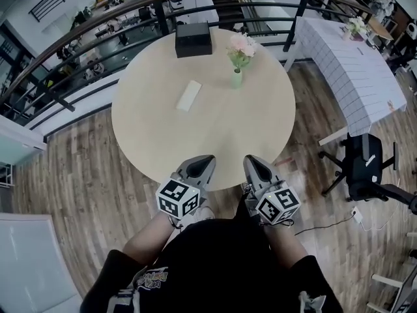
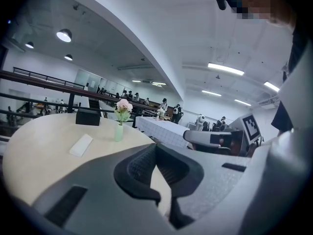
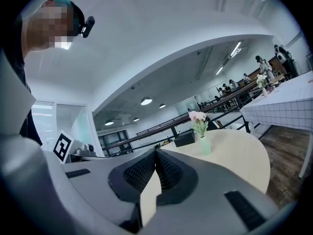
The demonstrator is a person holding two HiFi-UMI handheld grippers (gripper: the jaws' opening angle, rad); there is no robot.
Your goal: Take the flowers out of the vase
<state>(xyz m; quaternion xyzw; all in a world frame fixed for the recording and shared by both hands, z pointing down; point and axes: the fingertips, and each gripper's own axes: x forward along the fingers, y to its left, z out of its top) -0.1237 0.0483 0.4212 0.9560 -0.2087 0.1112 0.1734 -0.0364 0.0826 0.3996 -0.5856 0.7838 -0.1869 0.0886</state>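
Note:
Pink flowers stand upright in a small pale green vase on the far right part of a round light wood table. The same flowers and vase show far off in the left gripper view, and again as flowers in the vase in the right gripper view. My left gripper and right gripper hover side by side over the table's near edge, both shut with nothing between the jaws, well short of the vase.
A black box sits at the table's far edge and a flat white block lies left of the vase. A railing curves behind the table. A white-clothed table and a black office chair stand to the right.

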